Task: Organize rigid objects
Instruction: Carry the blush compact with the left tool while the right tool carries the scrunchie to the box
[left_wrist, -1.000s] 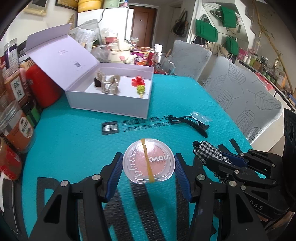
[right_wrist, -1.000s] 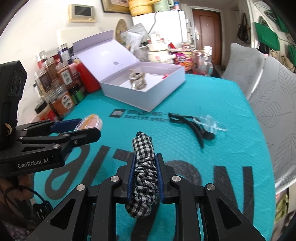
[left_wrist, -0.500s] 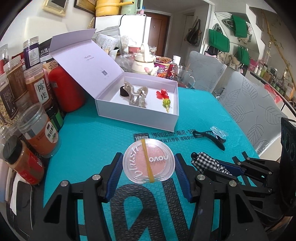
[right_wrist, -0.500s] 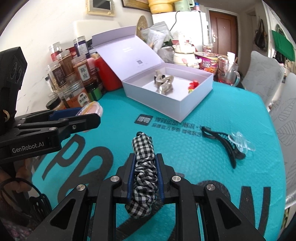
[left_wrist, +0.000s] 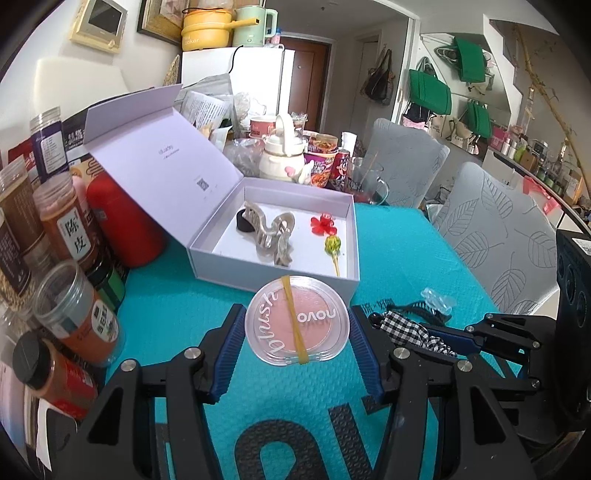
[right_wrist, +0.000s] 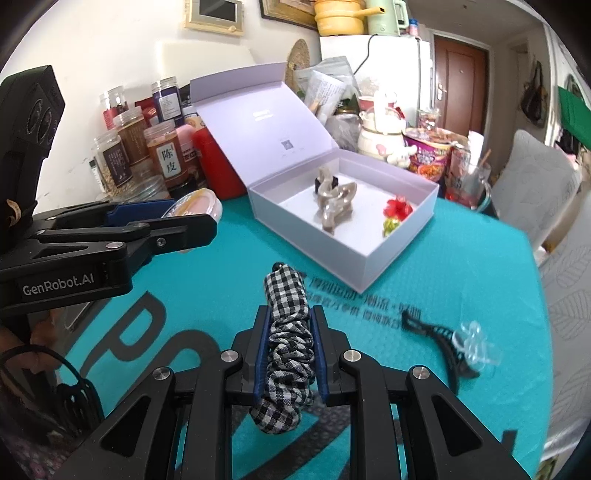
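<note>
The round blush compact (left_wrist: 297, 320), clear-lidded with a yellow rubber band across it, sits clamped between the 2 blue pads of the left gripper (left_wrist: 297, 332), lifted off the teal table mat (left_wrist: 177, 317). Just ahead of it stands the open lilac box (left_wrist: 273, 273), its lid tipped back to the left; inside lie a beige claw clip (left_wrist: 273, 230), a red flower pin (left_wrist: 323, 224) and a green pin (left_wrist: 331, 244).

The right gripper (right_wrist: 290, 332) is closed tight on a black-and-white checked scrunchie (right_wrist: 286, 332), which pokes out past the fingertips and hangs below them. Ahead and slightly right of it is the same box (right_wrist: 376, 258); lower right on the mat lie a black hair clip (right_wrist: 439, 336) and a clear plastic clip (right_wrist: 476, 341).

Both grippers tilt downward toward the mat, side by side; the left one (right_wrist: 199, 221) shows at the right camera's left edge. Jars and a red bottle (left_wrist: 122, 218) crowd the left gripper's far left.
</note>
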